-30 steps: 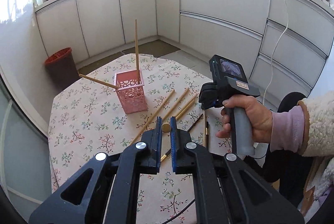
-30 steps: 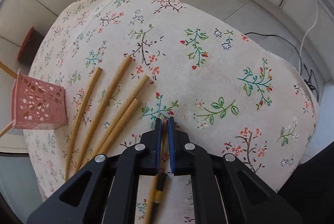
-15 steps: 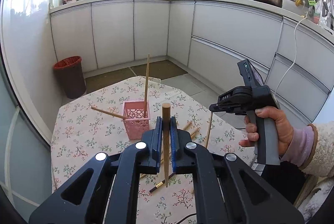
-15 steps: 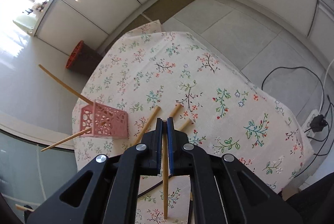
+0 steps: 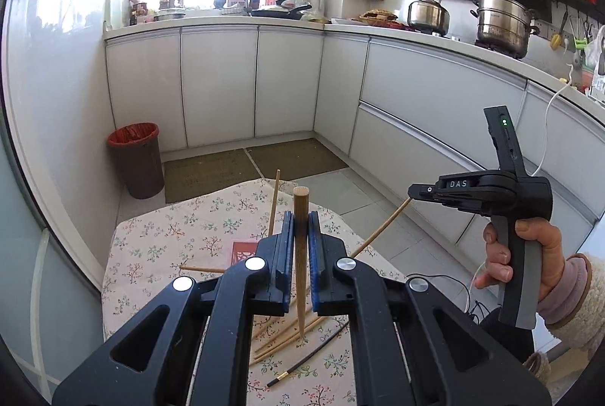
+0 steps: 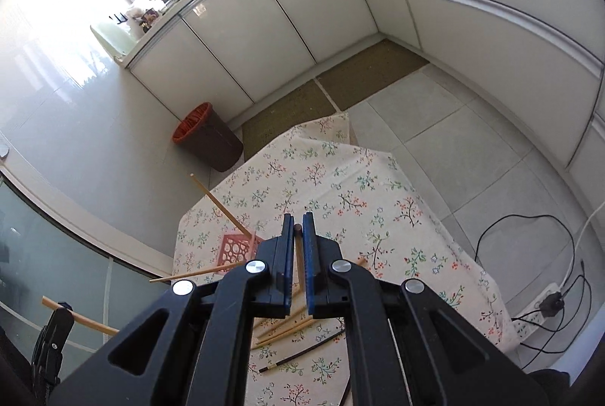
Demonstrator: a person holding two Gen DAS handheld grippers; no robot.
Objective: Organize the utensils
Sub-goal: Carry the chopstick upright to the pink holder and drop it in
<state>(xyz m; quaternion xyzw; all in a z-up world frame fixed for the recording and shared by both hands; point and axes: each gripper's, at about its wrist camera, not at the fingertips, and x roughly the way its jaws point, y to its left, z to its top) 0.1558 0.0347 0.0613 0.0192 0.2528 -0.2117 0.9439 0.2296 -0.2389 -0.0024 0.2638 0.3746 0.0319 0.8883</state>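
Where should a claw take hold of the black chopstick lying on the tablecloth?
Grip the black chopstick near mid-length, coming straight down from above with the jaws across its thin shaft. It lies flat and diagonal on the tablecloth, apart from the wooden chopsticks beside it, so the middle is clear.

My left camera rides behind my left tongs (image 5: 300, 228), well above the cloth-covered counter (image 5: 159, 251), facing slightly downward toward the kitchen's corner cabinets and stove side. My right camera sits behind my right tongs (image 6: 298, 230) and tips more steeply down, taking in the same counter (image 6: 340, 179) and the tiled floor. Both views share the pink basket (image 5: 242, 249) (image 6: 236, 249), the loose chopsticks beneath, the brown bin (image 5: 138, 160) (image 6: 211, 141) and the corner cabinets.
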